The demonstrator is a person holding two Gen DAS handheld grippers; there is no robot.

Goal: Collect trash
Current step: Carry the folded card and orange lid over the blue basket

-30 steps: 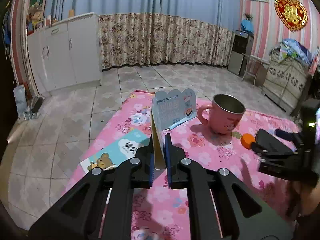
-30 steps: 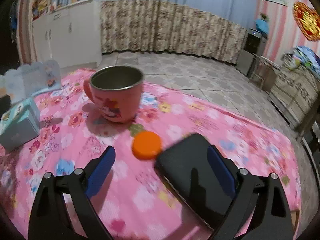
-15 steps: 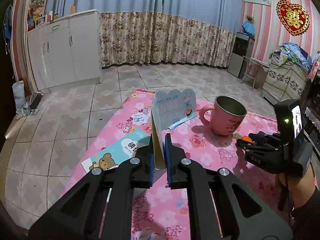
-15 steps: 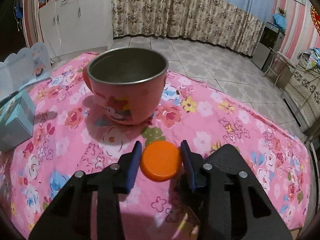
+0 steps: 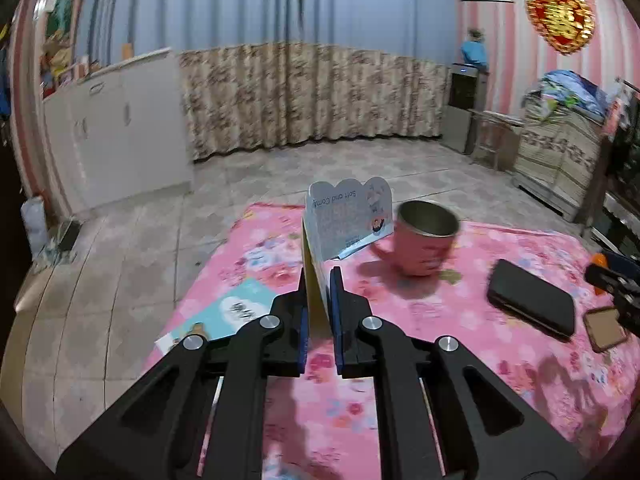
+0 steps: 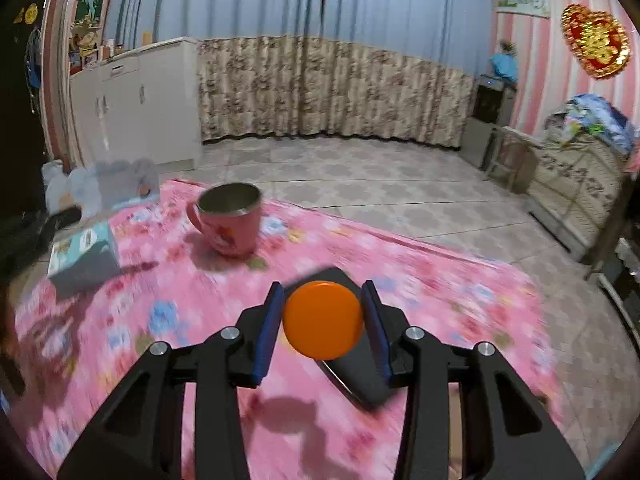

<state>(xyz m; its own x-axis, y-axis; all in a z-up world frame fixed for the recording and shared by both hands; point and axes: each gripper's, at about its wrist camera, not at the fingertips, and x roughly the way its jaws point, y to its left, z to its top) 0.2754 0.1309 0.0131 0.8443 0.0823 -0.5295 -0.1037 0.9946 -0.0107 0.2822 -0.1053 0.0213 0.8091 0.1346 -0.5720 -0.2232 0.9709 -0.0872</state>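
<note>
Left wrist view: the left claw (image 5: pixel 319 280), low centre of the frame, is nearly closed, pinching the yellowish wall of an opened pale-blue cardboard box (image 5: pixel 344 220) that stands upright between its pads. Right of the box sits a pink metal-lined mug (image 5: pixel 424 240) on the desk with the pink floral cloth (image 5: pixel 460 320); a black phone (image 5: pixel 530 300) lies further right.

Right wrist view: the right claw (image 6: pixel 323 320), centre frame, is narrowed onto a round orange plastic bottle cap (image 6: pixel 323 320), held above the phone (image 6: pixel 360 380). The mug (image 6: pixel 230 220) stands at upper left, beside a small blue box (image 6: pixel 84 256).
</note>
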